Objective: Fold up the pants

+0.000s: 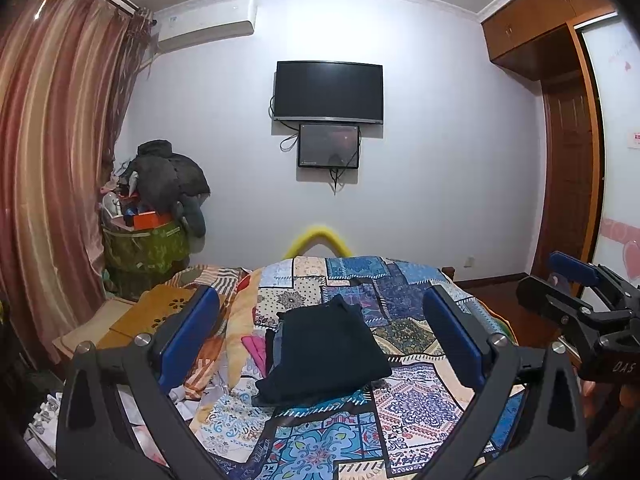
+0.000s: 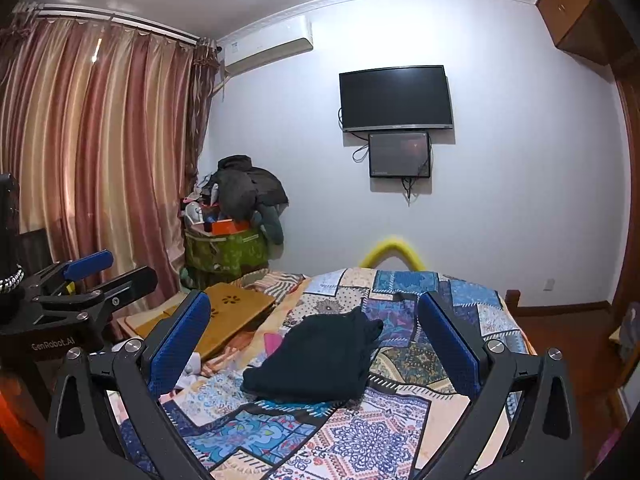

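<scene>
**Desk:** What is showing in this one?

**Photographer:** Dark pants [image 1: 324, 354] are lying in a compact folded bundle on the patchwork bed cover [image 1: 416, 408], roughly mid-bed. The left gripper [image 1: 320, 344] is hovering above and in front of them, jaws standing wide apart, gripping nothing. The right gripper [image 2: 314, 346] is doing likewise: spread wide, empty, the bundle framed between its blue pads [image 2: 180, 344] but well clear of them.

**Desk:** How are the pants likely to handle?

**Photographer:** They are looking soft and limp, a knit or jersey by the rumpled far edge, so probably light and floppy. Layers are stacking unevenly, and a single pinch is likely to lift only the top ply.

**Desk:** Where to take hold?

**Photographer:** My judgement: at the two near corners of the bundle, one gripper each, biting through all layers at the folded edge. The cover beneath is loose too, so a low bite is risking catching it. Pink cloth [image 1: 256, 350] is poking out just beside the bundle's left edge.
</scene>
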